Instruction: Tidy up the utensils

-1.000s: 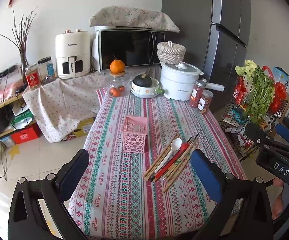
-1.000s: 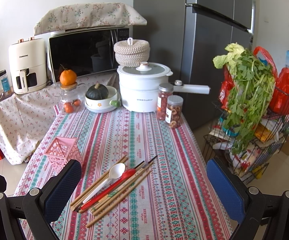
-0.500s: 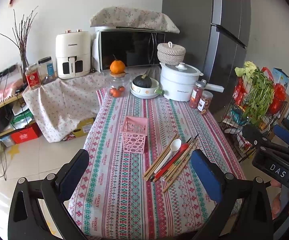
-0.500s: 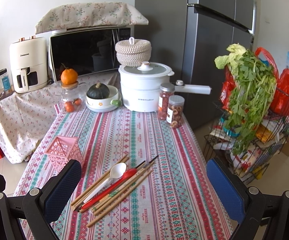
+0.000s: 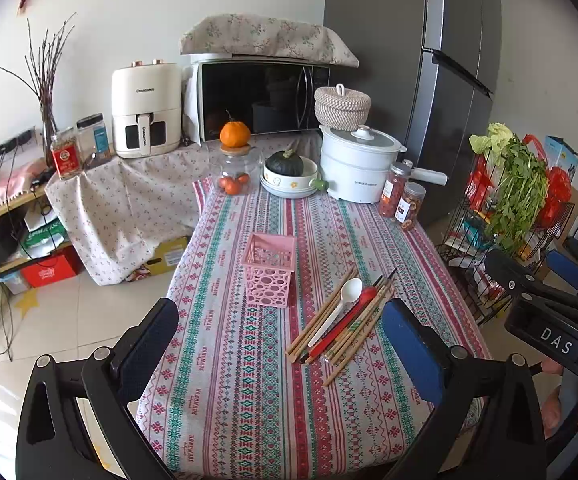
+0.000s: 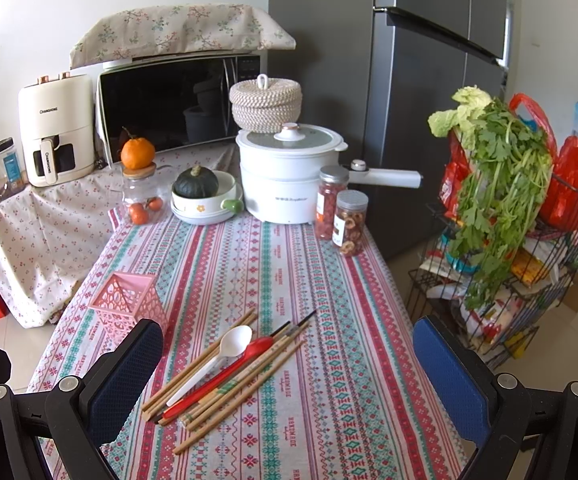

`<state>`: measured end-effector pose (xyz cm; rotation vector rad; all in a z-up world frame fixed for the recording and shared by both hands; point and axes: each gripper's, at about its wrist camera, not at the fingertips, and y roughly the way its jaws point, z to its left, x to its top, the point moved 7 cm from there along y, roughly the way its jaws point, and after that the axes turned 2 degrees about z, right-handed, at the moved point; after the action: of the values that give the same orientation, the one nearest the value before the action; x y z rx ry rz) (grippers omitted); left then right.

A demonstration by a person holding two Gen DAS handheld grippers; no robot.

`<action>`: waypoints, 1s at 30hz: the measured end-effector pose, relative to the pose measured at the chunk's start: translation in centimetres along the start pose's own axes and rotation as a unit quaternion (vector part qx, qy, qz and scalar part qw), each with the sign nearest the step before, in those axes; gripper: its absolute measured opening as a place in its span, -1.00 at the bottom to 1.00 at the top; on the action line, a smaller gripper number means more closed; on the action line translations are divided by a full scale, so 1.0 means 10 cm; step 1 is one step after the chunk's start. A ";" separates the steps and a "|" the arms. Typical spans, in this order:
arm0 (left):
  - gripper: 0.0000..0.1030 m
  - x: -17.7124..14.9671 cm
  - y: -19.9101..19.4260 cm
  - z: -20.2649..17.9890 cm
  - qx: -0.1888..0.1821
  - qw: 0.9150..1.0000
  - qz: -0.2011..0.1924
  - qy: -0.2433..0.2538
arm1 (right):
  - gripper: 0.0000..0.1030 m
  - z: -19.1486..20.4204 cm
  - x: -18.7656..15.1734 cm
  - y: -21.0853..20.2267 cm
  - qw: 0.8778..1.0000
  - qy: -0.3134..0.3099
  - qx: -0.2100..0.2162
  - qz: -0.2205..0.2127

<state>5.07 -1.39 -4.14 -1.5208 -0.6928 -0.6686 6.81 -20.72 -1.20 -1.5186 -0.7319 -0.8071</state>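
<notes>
Both grippers' jaws wide apart, nothing between them. Ahead of left gripper point(image 5: 281, 344): bare tablecloth point(image 5: 225, 380), then pink basket point(image 5: 269, 268) just left of utensil pile point(image 5: 341, 316). Pile lies ahead of right gripper point(image 6: 289, 364), by its left finger; bare cloth ahead-right.

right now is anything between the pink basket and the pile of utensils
No. In the left wrist view only bare striped tablecloth separates the pink basket from the utensils.
</notes>
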 end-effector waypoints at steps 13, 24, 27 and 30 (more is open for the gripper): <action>1.00 0.02 0.00 -0.01 -0.004 1.000 0.001 -0.006 | 0.99 -0.03 0.00 0.03 1.000 0.006 -0.004 0.008; 1.00 0.33 0.55 -0.06 -0.024 0.999 0.030 0.033 | 0.99 -0.33 0.01 0.69 0.995 0.050 0.002 0.092; 1.00 0.40 0.80 -0.18 -0.050 0.995 0.058 0.057 | 0.99 -0.42 -0.01 1.01 0.988 0.074 0.002 0.132; 0.99 0.43 1.11 -0.32 -0.061 0.990 0.095 0.083 | 0.99 -0.51 -0.04 1.35 0.980 0.096 0.013 0.172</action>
<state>16.28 -4.89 -7.84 -1.5994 -0.3818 -0.6936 17.34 -27.11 -8.77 -1.4681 -0.3223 -0.6654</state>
